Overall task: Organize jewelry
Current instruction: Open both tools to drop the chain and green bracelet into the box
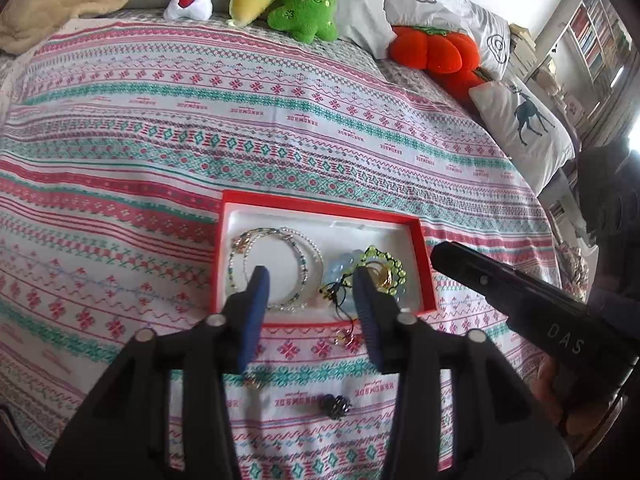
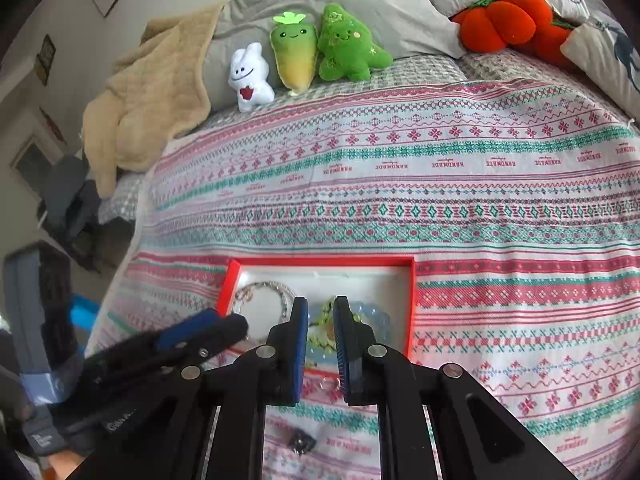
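Note:
A red box (image 1: 424, 264) with a white lining lies on the bedspread. It holds beaded bracelets (image 1: 280, 240), a pale blue piece (image 1: 338, 266), a green bead bracelet (image 1: 384, 258) and gold rings (image 1: 382, 276). A black cord (image 1: 340, 300) trails over the box's near edge to small gold rings (image 1: 346, 338) on the cloth. My left gripper (image 1: 310, 278) hovers open over the box's near half, nothing between its pads. My right gripper (image 2: 320, 305) stands over the green beads (image 2: 322, 320) with a narrow gap, nothing pinched. A dark bead piece (image 1: 336, 406) lies nearer.
The patterned bedspread (image 1: 200, 140) spreads far beyond the box. Plush toys (image 2: 304, 52), grey pillows (image 2: 360, 0) and an orange pumpkin cushion (image 2: 508, 20) line the head of the bed. A beige blanket (image 2: 152, 100) hangs at the left corner. The right gripper's black body (image 1: 512, 292) is beside the box.

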The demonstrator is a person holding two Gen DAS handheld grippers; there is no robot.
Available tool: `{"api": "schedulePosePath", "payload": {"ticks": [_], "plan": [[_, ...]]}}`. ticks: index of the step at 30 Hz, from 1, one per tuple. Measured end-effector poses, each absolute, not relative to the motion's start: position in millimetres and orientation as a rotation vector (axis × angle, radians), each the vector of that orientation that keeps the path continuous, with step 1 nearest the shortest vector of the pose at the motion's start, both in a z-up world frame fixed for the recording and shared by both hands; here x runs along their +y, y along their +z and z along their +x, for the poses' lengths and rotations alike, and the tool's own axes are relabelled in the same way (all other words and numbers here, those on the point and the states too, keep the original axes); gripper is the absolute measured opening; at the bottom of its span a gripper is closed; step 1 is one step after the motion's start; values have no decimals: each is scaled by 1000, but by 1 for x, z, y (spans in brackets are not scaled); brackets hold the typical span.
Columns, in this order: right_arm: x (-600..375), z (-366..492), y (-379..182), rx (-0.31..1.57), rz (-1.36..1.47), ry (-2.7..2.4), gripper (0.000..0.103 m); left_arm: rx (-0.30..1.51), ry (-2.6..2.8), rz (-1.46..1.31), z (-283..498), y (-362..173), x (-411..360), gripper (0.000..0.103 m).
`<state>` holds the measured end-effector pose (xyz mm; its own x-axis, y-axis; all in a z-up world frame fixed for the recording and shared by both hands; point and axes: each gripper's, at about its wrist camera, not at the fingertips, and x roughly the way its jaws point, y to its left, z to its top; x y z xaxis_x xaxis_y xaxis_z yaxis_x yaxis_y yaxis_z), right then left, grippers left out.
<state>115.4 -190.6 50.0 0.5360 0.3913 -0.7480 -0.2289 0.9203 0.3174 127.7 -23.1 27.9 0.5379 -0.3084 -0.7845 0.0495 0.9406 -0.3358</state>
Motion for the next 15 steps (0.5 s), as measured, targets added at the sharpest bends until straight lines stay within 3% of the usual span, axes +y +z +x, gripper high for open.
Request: {"api": "schedulePosePath", "payload": {"ticks": [5, 15], "plan": [[-193, 103, 49, 980, 151, 355, 14, 1004, -184, -204, 115, 32, -18, 68], [-203, 86, 30, 1082, 102, 307, 15, 1100, -126, -99, 94, 10, -10, 73]]}}
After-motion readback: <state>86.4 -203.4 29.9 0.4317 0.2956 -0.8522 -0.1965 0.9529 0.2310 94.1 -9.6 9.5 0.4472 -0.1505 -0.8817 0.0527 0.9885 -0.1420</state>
